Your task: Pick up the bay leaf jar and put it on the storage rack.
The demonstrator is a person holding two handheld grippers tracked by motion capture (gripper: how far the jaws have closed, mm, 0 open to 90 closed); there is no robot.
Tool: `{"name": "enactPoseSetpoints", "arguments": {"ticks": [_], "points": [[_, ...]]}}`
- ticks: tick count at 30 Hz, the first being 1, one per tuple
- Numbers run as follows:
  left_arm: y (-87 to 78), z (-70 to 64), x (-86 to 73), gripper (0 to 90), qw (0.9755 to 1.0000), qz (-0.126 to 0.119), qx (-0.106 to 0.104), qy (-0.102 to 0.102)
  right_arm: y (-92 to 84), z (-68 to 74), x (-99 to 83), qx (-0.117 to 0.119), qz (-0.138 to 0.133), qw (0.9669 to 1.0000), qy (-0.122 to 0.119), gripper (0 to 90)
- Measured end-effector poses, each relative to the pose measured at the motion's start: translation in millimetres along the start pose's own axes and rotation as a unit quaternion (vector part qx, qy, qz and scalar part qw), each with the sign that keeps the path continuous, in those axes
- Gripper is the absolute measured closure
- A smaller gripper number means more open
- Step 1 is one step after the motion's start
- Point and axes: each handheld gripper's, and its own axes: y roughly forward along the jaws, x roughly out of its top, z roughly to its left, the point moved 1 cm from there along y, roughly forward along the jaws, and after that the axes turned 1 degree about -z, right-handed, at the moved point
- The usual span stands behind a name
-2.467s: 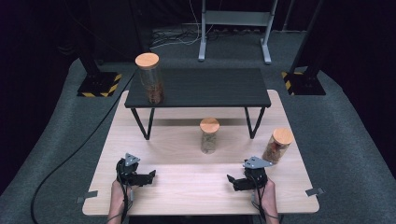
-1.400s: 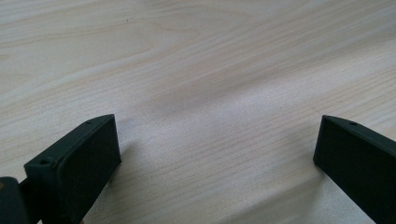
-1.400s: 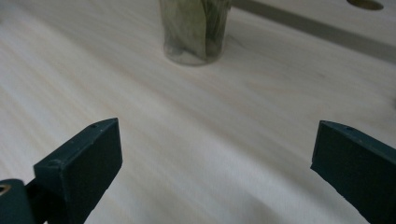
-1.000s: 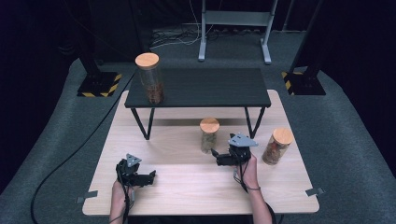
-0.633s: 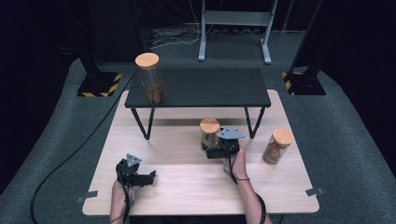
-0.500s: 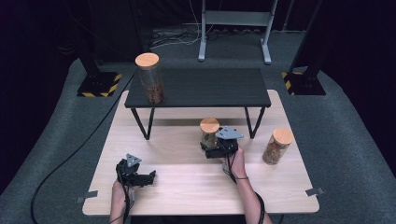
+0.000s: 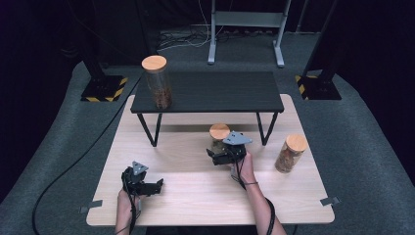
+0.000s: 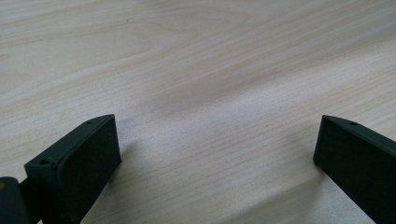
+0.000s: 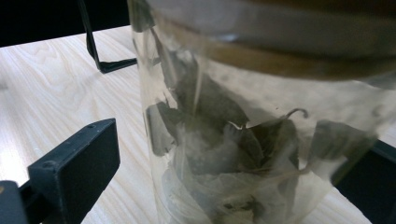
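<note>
While the right claw reaches forward over the wooden table, these lines hold:

Right claw: jaws wide apart, one on either side of the middle jar — in the right gripper view the glass stands between them, with a gap on the left side; the right jaw is behind the glass, so contact there cannot be told.

Middle jar: upright on the table, straight ahead of the right claw, just in front of the black shelf; wooden lid on, dark dried leaves inside.

Right-hand jar: well off to the right claw's right, upright, lidded, brown contents.

Tall jar: on the shelf's left end, far ahead and left of both claws.

Left claw: jaws spread wide, nothing between them — bare wood under them in the left gripper view; low over the near-left table, well apart from every jar.

Hands: left hand and right hand each grip their tool from behind.
</note>
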Motion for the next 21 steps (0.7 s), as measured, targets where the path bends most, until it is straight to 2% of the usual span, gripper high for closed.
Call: {"name": "enactPoseSetpoints", "arguments": {"ticks": [6,8,9,10,12,13,14,17,21], "points": [[0.0,0.1,0.0,0.0,1.0000,0.000,0.000,0.000,2.7,-0.1,-3.2,0.006,-0.004,1.0000,0.004,0.0],[0.0,0.0,0.0,0.0,1.0000,0.000,0.000,0.000,3.5,-0.4,-2.8,-0.003,-0.003,1.0000,0.006,1.0],[0.0,0.0,0.0,0.0,1.0000,0.000,0.000,0.000,3.3,-0.8,-2.4,-0.003,-0.005,0.9999,0.009,4.3],[0.0,0.0,0.0,0.0,1.0000,0.000,0.000,0.000,3.0,-0.7,-2.1,-0.013,-0.005,0.9998,0.012,9.3],[0.0,0.0,0.0,0.0,1.0000,0.000,0.000,0.000,2.4,-1.7,-2.1,-0.009,-0.006,0.9998,0.017,15.2],[0.0,0.0,0.0,0.0,1.0000,0.000,0.000,0.000,1.9,-2.3,-2.2,-0.013,-0.001,0.9996,0.024,21.3],[0.0,0.0,0.0,0.0,1.0000,0.000,0.000,0.000,1.5,-3.2,-2.6,-0.005,0.000,0.9996,0.028,22.4],[0.0,0.0,0.0,0.0,1.0000,0.000,0.000,0.000,0.1,-4.9,-3.0,-0.003,-0.002,0.9994,0.033,24.5],[0.0,0.1,0.0,0.0,1.0000,0.000,0.000,0.000,-0.1,-3.5,-2.8,-0.013,-0.002,0.9994,0.032,24.8]]}}
